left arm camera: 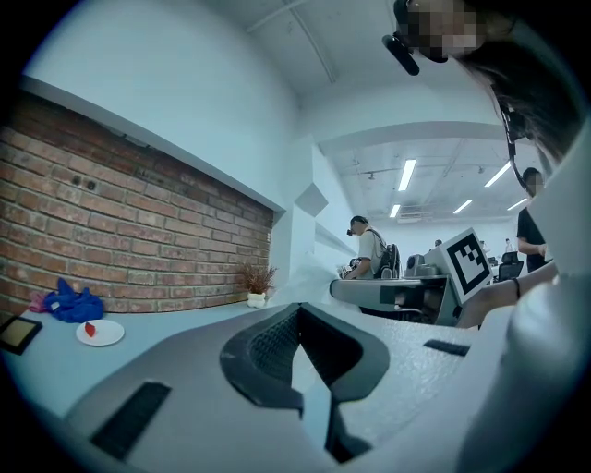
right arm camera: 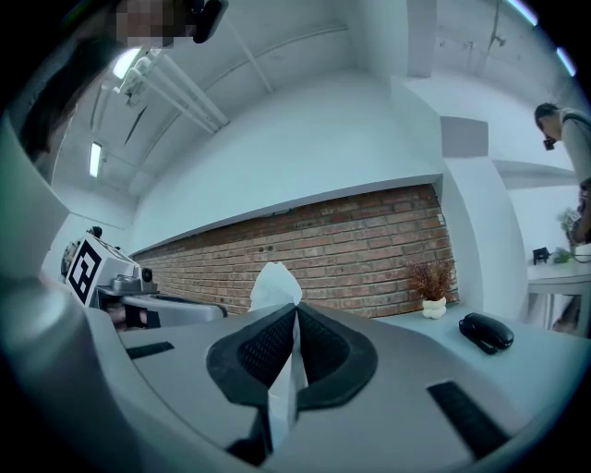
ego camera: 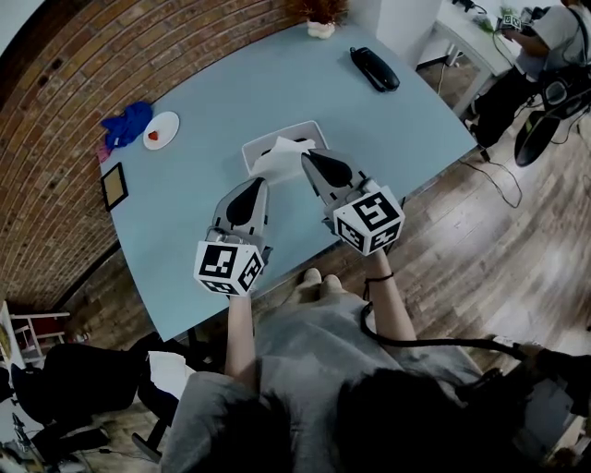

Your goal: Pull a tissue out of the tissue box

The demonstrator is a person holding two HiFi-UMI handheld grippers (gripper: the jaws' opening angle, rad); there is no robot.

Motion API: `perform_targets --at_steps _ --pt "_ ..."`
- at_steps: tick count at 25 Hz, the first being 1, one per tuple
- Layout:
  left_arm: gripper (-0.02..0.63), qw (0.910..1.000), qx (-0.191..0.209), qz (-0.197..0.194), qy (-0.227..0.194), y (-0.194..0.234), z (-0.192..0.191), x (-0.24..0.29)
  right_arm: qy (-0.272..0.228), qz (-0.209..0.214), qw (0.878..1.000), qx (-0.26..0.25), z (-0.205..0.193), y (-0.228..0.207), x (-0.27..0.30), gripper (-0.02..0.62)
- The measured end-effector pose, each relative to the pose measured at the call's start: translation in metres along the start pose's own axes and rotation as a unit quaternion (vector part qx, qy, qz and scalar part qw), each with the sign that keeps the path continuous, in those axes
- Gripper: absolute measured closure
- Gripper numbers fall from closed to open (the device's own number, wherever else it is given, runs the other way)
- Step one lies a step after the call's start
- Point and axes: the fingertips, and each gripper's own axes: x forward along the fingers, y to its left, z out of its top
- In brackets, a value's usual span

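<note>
A white tissue box (ego camera: 314, 131) sits in the middle of the pale blue table (ego camera: 212, 102). A white tissue (ego camera: 275, 159) stands up out of it. My right gripper (ego camera: 307, 157) reaches the tissue from the near right. In the right gripper view it (right arm camera: 295, 314) is shut on the tissue (right arm camera: 275, 285), which runs down between the jaws and sticks up above their tips. My left gripper (ego camera: 262, 183) lies close to the box's near left side, just short of the tissue's edge. In the left gripper view its jaws (left arm camera: 297, 312) meet at the tips and nothing shows above them.
A white plate (ego camera: 161, 130) with a small red thing and a blue cloth (ego camera: 126, 123) lie at the far left. A small dark frame (ego camera: 114, 185) lies near the left edge. A black case (ego camera: 374, 67) and a potted plant (ego camera: 320, 18) stand at the far side. A person (ego camera: 554, 28) sits beyond the table.
</note>
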Motion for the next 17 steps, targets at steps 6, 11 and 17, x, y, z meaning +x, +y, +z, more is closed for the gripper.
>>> perform_targets --at_steps 6,11,17 --pt "0.603 1.0 -0.006 0.007 -0.001 -0.01 -0.001 0.003 0.002 0.005 1.0 -0.006 0.001 -0.005 -0.006 0.595" --pt "0.603 0.9999 -0.003 0.016 -0.003 -0.013 0.0 0.003 0.002 0.015 1.0 -0.009 0.001 -0.006 -0.007 0.595" --pt "0.603 0.9995 -0.008 0.03 -0.002 -0.009 0.0 0.0 0.008 0.027 1.0 -0.01 -0.001 -0.002 -0.005 0.595"
